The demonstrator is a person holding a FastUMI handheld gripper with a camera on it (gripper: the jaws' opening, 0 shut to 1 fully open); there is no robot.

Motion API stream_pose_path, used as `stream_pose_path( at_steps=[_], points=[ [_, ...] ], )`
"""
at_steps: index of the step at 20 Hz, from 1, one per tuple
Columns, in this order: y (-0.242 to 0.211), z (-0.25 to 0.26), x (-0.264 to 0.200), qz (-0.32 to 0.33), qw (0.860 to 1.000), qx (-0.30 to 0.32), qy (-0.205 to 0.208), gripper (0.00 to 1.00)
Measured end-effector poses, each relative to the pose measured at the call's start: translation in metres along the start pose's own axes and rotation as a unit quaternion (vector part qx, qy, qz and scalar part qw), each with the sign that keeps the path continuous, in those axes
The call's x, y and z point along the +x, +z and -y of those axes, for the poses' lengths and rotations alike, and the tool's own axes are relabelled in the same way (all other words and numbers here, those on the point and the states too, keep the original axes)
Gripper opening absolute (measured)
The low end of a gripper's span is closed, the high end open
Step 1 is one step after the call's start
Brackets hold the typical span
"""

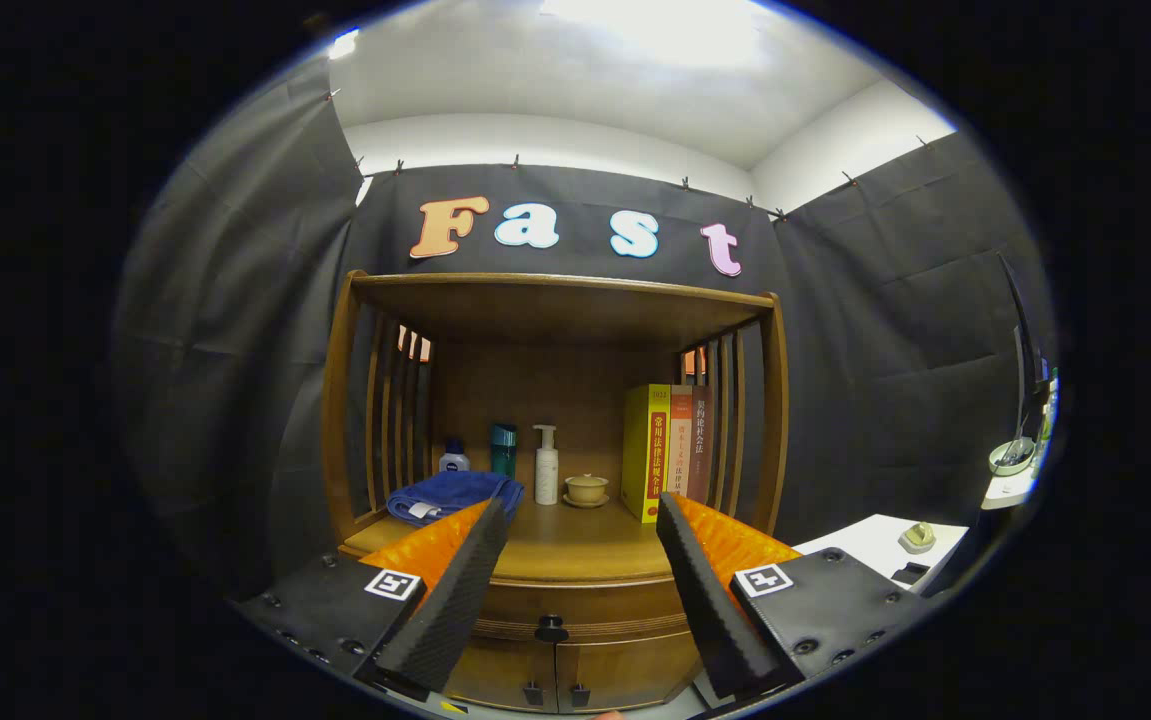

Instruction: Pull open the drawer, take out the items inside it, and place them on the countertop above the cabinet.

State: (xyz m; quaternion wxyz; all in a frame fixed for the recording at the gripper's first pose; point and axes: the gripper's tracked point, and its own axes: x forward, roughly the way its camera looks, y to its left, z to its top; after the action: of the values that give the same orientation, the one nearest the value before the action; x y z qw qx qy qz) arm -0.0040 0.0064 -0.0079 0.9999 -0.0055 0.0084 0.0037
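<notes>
Our claw hangs spread wide, fingers well apart and pinching nothing, squared up on the wooden cabinet. From the midpoint between the tips, the drawer sits at six o'clock, shut, with its small dark knob framed in the gap between the fingers. That looks deliberate to us: an open spread centred on the knob suits a reach in to grip and pull.

Up on the countertop, at twelve o'clock beyond the tips, we see a white pump bottle and a little lidded cup on a saucer. At ten o'clock a folded blue towel lies partly behind the left finger, with a small white bottle and a teal tumbler behind it. At two o'clock, books stand upright against the slatted side, which props them.

What's inside the drawer we cannot tell; it's closed. Below it, two cabinet doors with dark pulls are cut off. Off at three o'clock, the objects on a white table are too small to name.
</notes>
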Motion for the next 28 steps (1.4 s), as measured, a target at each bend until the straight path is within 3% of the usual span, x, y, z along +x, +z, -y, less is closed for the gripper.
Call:
stream_pose_path(
  at_steps=[16, 28],
  points=[
    [-0.049, -0.024, 0.012, -0.037, 0.999, -0.004, 0.023, 0.98],
    [-0.162, -0.051, 0.039, -0.069, 0.997, -0.005, 0.04, 0.98]
  ],
)
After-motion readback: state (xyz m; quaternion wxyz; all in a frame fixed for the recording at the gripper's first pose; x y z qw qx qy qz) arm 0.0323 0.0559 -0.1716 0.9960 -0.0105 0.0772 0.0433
